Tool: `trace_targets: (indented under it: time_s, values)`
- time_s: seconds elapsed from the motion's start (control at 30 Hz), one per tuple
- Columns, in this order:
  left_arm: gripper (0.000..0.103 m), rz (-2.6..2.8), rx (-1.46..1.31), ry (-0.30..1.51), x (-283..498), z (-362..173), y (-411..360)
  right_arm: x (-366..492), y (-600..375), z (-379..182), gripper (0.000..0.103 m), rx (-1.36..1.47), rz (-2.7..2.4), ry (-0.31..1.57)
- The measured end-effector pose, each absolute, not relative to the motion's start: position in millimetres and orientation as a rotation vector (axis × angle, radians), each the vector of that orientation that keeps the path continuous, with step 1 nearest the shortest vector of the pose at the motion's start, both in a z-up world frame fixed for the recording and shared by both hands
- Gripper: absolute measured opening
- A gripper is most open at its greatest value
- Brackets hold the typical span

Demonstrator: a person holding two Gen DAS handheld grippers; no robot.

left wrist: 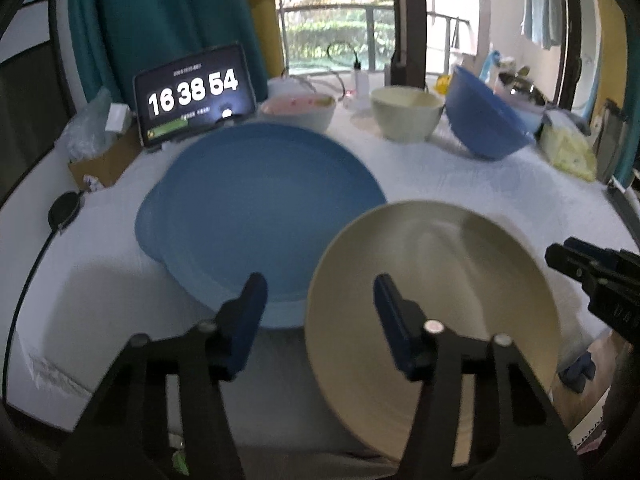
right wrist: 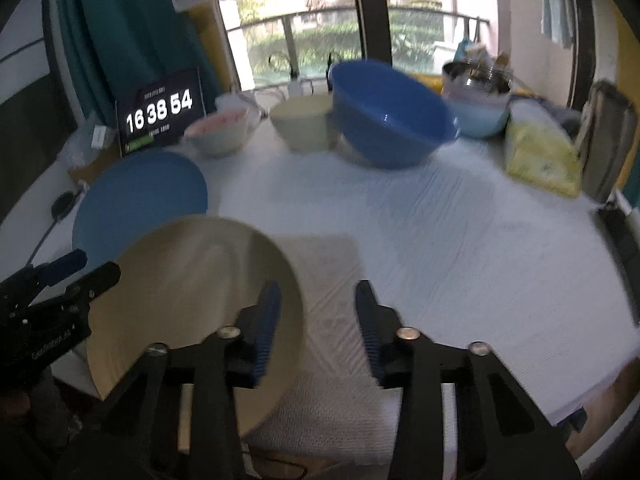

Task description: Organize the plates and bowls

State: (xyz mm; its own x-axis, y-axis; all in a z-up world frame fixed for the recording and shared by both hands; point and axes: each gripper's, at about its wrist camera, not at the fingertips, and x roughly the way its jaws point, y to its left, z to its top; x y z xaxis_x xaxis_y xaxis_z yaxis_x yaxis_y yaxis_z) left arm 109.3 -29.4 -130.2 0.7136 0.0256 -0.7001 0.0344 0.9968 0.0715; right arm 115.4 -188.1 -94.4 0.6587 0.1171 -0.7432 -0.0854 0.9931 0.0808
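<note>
Cream plate [left wrist: 432,312] sat at the near edge of the table [left wrist: 500,184], tilted, its near rim hanging past the white cloth. Blue plates [left wrist: 256,216], stacked, lay flat just beyond it on the left side, the cream rim overlapping them in the left wrist view.

Left gripper [left wrist: 320,312] straddled the cream plate's left rim: one finger over the plate, the other outside over the blue stack. Jaws stood partly apart; pads did not appear to press the rim. Right gripper [right wrist: 316,320] straddled the opposite rim the same way, one finger over the plate, the other over bare cloth, jaws partly apart, no firm contact visible. Frames were blurred, so contact could not be fixed with certainty.

Along the far edge stood a pink-patterned bowl [left wrist: 298,110], a cream bowl [left wrist: 406,114], and a large blue bowl [left wrist: 486,120] tipped on its side. A tablet clock [left wrist: 194,94] leaned at far left beside a cardboard box [left wrist: 104,160]. A yellow packet [right wrist: 540,160] lay at far right.
</note>
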Motion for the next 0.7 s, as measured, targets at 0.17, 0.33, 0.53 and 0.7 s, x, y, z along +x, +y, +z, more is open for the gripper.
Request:
trace_targets:
  time_s: [0.17,0.33,0.53,0.7]
  values:
    - [0.049,0.017,0.096,0.797,111.3,-136.3,-31.2,120.8,-186.1,-110.3,0.024,0.058,0.154,0.892]
    - [0.036,0.021,0.097,0.84,117.0,-145.0,-31.0,125.2,-186.4,-119.4,0.019,0.086,0.186,0.928]
    - [0.027,0.004,0.096,0.859,119.7,-149.4,-37.4,130.7,-182.0,-127.1,0.013,0.063,0.203,0.955]
    - [0.025,-0.006,0.094,0.864,122.1,-147.8,-41.3,132.6,-185.5,-127.8,0.013,0.066,0.201,0.945]
